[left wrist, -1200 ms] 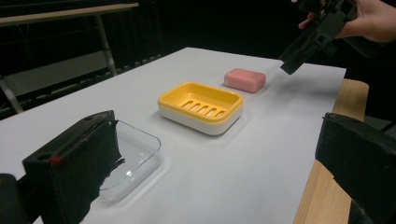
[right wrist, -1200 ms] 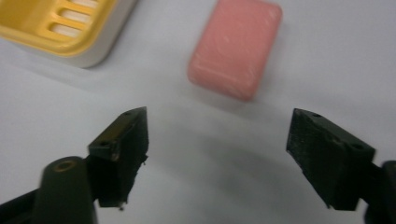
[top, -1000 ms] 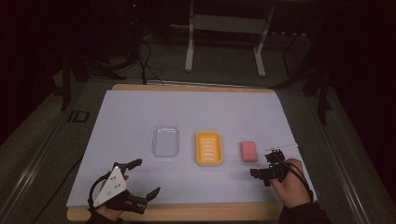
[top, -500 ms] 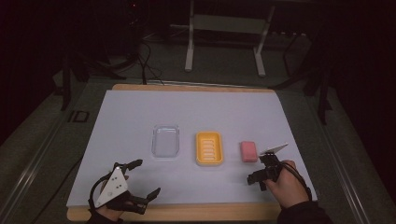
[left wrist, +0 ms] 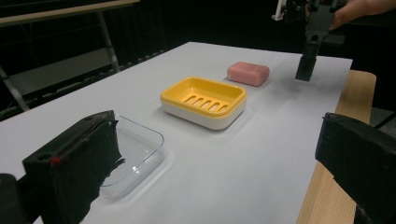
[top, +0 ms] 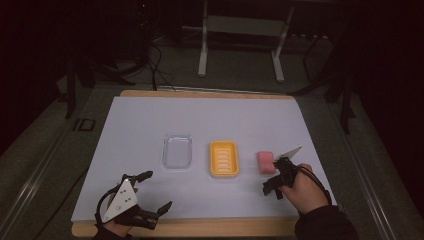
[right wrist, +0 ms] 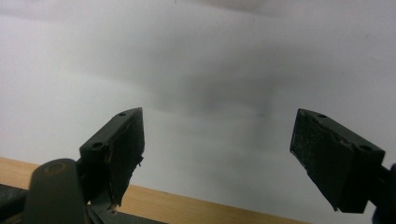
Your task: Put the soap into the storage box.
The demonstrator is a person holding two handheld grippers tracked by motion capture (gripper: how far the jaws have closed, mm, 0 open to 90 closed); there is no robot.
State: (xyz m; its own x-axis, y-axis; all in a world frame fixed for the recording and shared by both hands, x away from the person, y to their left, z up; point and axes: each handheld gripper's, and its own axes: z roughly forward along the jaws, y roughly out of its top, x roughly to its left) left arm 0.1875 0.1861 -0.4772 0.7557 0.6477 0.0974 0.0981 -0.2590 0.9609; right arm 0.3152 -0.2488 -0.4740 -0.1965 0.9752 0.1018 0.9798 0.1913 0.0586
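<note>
A pink soap bar [top: 265, 162] [left wrist: 248, 73] lies on the white table cover, right of a yellow slotted soap dish [top: 223, 159] [left wrist: 203, 100]. A clear plastic tray [top: 177, 150] [left wrist: 135, 154] sits left of the dish. My right gripper [top: 272, 190] [right wrist: 218, 115] hangs just in front of the soap and to its right, pointing down at the cover. Its jaws have just been closing a little, but they stand wide with nothing between them. It also appears far off in the left gripper view [left wrist: 307, 63]. My left gripper [top: 160, 189] [left wrist: 219, 121] rests open and empty at the front left.
The white cover [top: 200, 120] lies on a wooden table whose edge [top: 200, 227] shows along the front. Beyond the table stand a metal frame [top: 240, 45] and dark floor with cables.
The right hand has shifted slightly left toward the soap and tipped its gripper to point down. The left gripper has not moved.
</note>
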